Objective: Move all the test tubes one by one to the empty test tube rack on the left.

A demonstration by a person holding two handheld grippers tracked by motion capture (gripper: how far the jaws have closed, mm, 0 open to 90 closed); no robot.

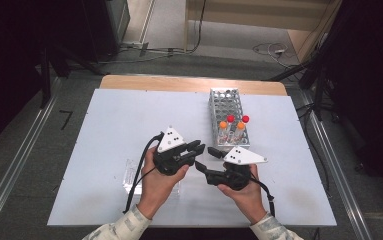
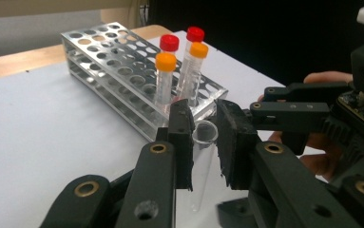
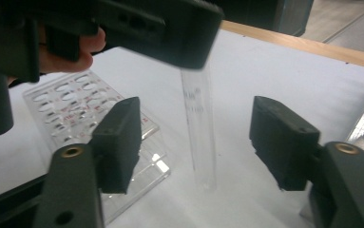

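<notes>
While the left claw (image 2: 203, 142) clamps an uncapped clear tube (image 2: 203, 156) by its upper part, the right claw (image 3: 194, 142) stands with its jaws spread wide on either side of the same tube (image 3: 199, 133), its pads clear of the glass. The tube hangs upright with its foot at or just above the bench (image 1: 104, 130), and the frames do not settle which. Held by the top, it leaves its lower length free between the right jaws, which looks like a handover arranged so one claw never lets go before the other has hold. Just beyond both claws stands a metal rack (image 1: 226, 107) with four capped tubes, two orange (image 2: 165, 61) and two red (image 2: 169, 42), grouped at the end nearest the claws, a likely home for the open tube. Behind the left claw, near the person's left hand (image 1: 159, 185), lies a clear plastic rack (image 3: 75, 109), seemingly empty. Seen from above, the left claw (image 1: 199, 147) and the right (image 1: 206, 157) meet nose to nose at the bench's middle.
</notes>
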